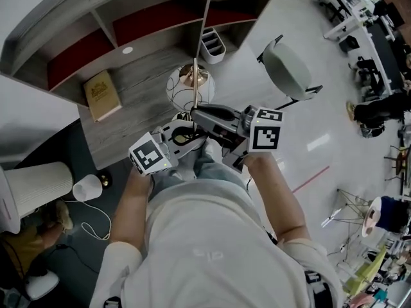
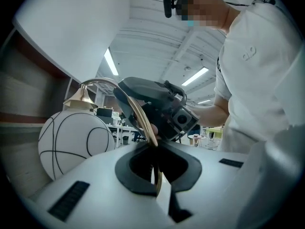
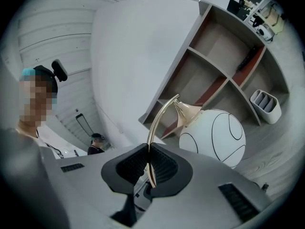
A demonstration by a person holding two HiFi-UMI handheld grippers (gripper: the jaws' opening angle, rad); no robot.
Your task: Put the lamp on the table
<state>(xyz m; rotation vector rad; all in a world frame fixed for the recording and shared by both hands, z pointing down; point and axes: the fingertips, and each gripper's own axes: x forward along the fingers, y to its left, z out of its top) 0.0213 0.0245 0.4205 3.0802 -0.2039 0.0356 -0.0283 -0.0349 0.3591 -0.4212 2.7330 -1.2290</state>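
Note:
The lamp has a white globe shade (image 1: 187, 86) with thin black lines, a brass cap and a thin curved gold stem (image 1: 195, 100). It hangs just above the grey wooden table (image 1: 131, 117). My left gripper (image 1: 180, 135) is shut on the stem's lower part; the gold strip (image 2: 155, 173) runs between its pads, with the globe (image 2: 75, 144) at the left. My right gripper (image 1: 204, 116) is shut on the stem higher up, the stem (image 3: 156, 123) arching from its jaws to the globe (image 3: 217, 136). The left gripper view shows the right gripper (image 2: 159, 108) close ahead.
A tan book (image 1: 102, 94) lies on the table's left part. A white pen holder (image 1: 212, 45) stands at the back by the curved shelf unit (image 1: 96, 27). A grey chair (image 1: 287, 70) stands to the right. A ribbed white lampshade (image 1: 40, 186) and a cup (image 1: 87, 187) sit on the floor at left.

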